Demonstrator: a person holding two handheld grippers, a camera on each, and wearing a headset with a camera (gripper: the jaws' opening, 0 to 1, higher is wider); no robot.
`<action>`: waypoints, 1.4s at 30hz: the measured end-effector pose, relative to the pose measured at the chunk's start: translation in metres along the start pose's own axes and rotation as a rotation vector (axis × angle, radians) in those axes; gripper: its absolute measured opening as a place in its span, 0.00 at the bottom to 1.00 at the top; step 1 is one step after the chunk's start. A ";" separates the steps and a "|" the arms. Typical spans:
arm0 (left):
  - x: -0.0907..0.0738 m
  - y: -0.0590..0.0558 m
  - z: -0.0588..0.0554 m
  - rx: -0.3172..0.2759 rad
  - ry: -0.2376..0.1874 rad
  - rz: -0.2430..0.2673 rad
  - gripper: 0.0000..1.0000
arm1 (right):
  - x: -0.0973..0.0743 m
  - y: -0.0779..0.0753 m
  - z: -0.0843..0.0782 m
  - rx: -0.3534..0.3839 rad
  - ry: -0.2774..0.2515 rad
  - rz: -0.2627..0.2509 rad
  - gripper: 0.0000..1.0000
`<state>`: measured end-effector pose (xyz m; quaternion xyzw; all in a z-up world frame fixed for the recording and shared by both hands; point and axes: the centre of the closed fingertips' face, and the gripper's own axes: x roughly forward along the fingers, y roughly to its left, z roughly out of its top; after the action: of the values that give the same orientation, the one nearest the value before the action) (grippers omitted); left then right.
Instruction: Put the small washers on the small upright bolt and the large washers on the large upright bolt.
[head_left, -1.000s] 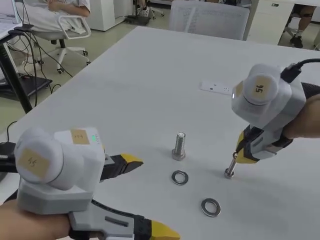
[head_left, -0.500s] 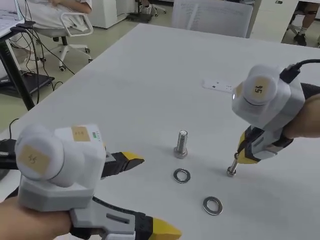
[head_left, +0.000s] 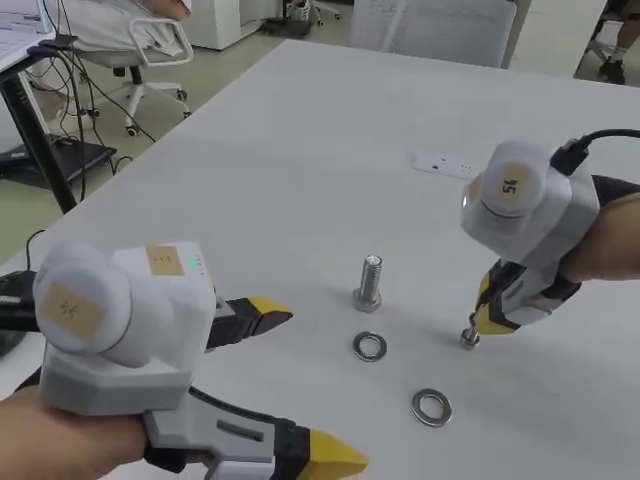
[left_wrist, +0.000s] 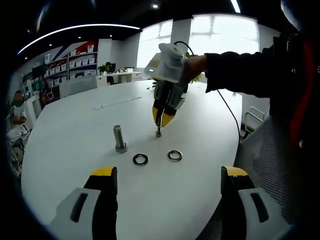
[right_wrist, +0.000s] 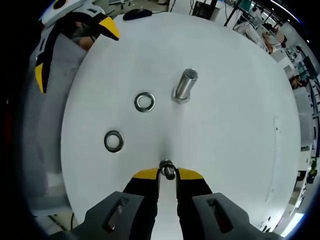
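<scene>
1. nearest us, the left gripper (head_left: 305, 386) hangs over the front of the table (head_left: 300, 180), its jaws spread wide and holding nothing.
2. just beyond it two washers lie flat on the table, apart from each other. the near washer (head_left: 431, 407) is on its own, and the far washer (head_left: 369, 346) sits near the foot of the large bolt (head_left: 368, 283) without touching it. we cannot tell which size either one is.
3. the large bolt stands upright on its head, with a bare shaft and no washer on it.
4. to its right the small bolt (head_left: 469, 338) stands on the table. the right gripper (head_left: 482, 322) has its jaws drawn almost together and looks to be pinching the bolt's upper end. we cannot tell whether a washer already sits around its foot.
5. we judge the task barely begun, as both loose washers are yet to go on a bolt.
6. the right gripper view looks straight down on the small bolt caught between the yellow tips, which the head view takes from the side. the left gripper view faces the right gripper head-on, with the bolt under its tips and clear of both washers.
7. farthest off, a white strip (head_left: 445, 163) lies on the table and an office chair (head_left: 140, 45) stands beyond it.
</scene>
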<state>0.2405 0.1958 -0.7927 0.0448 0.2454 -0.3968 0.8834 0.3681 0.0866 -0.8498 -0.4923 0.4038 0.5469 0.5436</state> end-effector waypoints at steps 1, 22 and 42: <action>0.000 0.000 0.000 -0.002 0.000 -0.001 0.85 | 0.002 0.000 -0.001 0.002 0.002 0.002 0.14; 0.001 0.003 -0.004 -0.008 0.013 0.002 0.85 | 0.018 0.003 -0.003 0.001 0.028 0.046 0.14; 0.002 0.003 -0.003 -0.008 0.013 -0.002 0.85 | 0.014 0.005 -0.001 0.008 0.015 0.052 0.17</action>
<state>0.2423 0.1973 -0.7967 0.0435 0.2528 -0.3965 0.8815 0.3644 0.0877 -0.8642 -0.4835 0.4228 0.5556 0.5280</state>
